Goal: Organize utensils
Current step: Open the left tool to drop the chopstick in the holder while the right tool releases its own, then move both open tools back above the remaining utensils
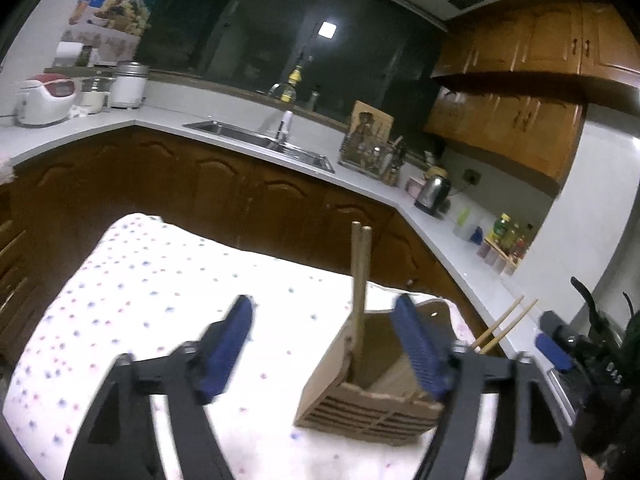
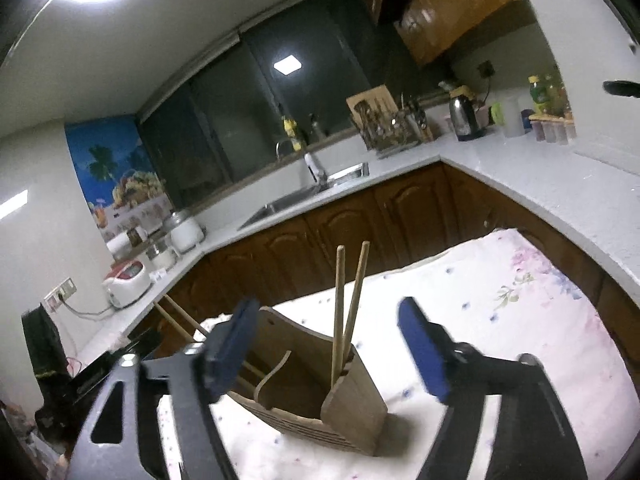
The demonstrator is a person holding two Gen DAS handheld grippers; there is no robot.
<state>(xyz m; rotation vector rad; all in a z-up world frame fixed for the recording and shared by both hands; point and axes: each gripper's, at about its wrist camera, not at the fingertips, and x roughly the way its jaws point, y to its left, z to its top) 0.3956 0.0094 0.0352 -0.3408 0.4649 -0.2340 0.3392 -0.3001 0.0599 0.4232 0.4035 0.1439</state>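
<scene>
Chopsticks (image 2: 346, 312) stand upright in the holder (image 2: 352, 408), on the cloth (image 2: 520, 320) at 6 o'clock. Likely light, stiff, slick; pinch mid-shaft. More sticks (image 2: 180, 324) at 9 o'clock. Your left gripper (image 1: 324, 344) and right gripper (image 2: 328, 344) are spread, empty.

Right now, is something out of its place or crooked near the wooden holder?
Yes. One pair of chopsticks stands inside the wooden holder, but a second pair sticks out at a slant beside it, seemingly outside. Whether anything holds that pair is hidden. Both grippers, left and right, are open and empty.
</scene>
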